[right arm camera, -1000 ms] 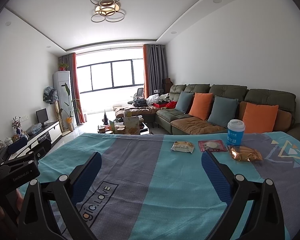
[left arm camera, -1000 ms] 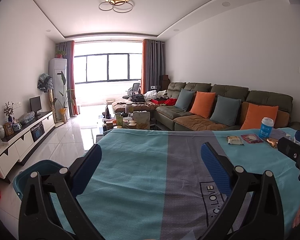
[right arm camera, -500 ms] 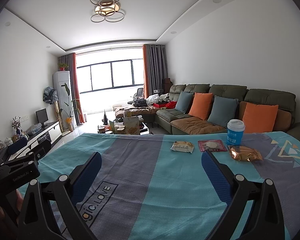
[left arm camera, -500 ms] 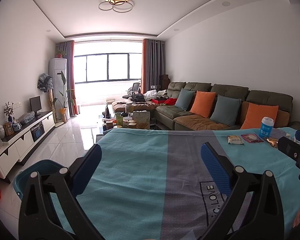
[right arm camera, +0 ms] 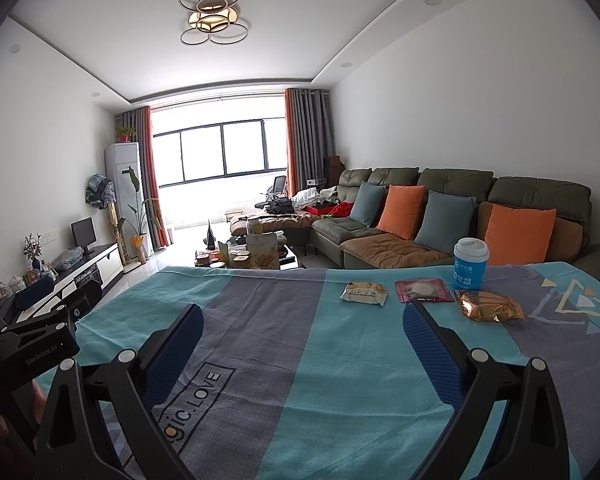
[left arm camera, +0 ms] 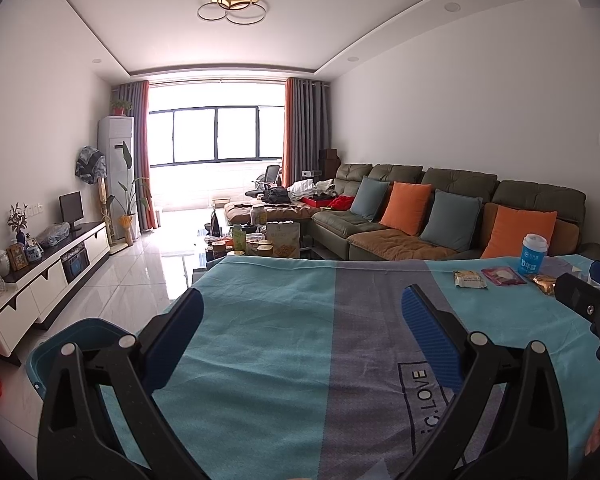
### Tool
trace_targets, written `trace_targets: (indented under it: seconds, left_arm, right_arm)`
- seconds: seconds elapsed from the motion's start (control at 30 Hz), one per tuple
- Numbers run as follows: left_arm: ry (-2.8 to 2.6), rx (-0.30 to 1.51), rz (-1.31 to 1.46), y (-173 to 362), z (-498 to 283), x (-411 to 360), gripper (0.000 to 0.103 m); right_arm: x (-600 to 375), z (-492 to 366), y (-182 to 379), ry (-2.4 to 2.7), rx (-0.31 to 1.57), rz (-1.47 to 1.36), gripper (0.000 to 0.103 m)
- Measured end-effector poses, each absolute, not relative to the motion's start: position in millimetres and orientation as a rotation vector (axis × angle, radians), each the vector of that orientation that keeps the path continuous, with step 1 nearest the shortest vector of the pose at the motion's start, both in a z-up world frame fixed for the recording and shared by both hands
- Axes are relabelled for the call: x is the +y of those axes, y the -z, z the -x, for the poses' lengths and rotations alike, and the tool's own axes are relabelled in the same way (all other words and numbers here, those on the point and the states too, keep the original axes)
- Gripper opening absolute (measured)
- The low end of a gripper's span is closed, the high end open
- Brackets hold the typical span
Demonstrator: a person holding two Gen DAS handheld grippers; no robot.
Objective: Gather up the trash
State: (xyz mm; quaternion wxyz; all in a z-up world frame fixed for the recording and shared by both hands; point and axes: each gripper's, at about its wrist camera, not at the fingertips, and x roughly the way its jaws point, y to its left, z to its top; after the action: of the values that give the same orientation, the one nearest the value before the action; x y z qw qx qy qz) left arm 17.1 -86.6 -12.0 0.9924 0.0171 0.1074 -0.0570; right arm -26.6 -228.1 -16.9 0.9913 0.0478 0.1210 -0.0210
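Blue bin [left arm camera: 66, 340] half hidden behind tablecloth [left arm camera: 268, 344].

sofa [right arm camera: 440, 200] | 4 cushions [right arm camera: 404, 210] | TV cabinet [left arm camera: 48, 276] | ceiling lamp [right arm camera: 210, 16]

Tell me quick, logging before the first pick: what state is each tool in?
Left tool: open, holding nothing, above the tablecloth.
Right tool: open, holding nothing, short of the wrappers.
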Motion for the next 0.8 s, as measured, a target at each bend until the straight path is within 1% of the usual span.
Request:
trace_targets:
  seconds: [0.4,0.53,0.63,0.8]
  left_arm:
    - [0.116,0.21,-0.041,10.0,-14.5,-86.2,0.098]
    - [0.13,0.24,-0.048,10.4,-17.7,-86.7,0.098]
    - [0.118,0.303,-0.057,12.7,-28.5,-86.4,0.098]
    - [0.118,0.503,-0.059,21.5,-70.4,-78.4,0.098]
  right_arm:
    - [-228.9,26.6,17.1,0.041,0.244,-0.102,0.096]
    - [-230.8,25.7,17.7,0.044,0.249,-0.102,0.096]
    - [-235.2,23.4,19.0,0.05,0.265,-0.105,0.096]
    - [-255.2,10.2,22.9,0.092,0.355,-0.107,0.096]
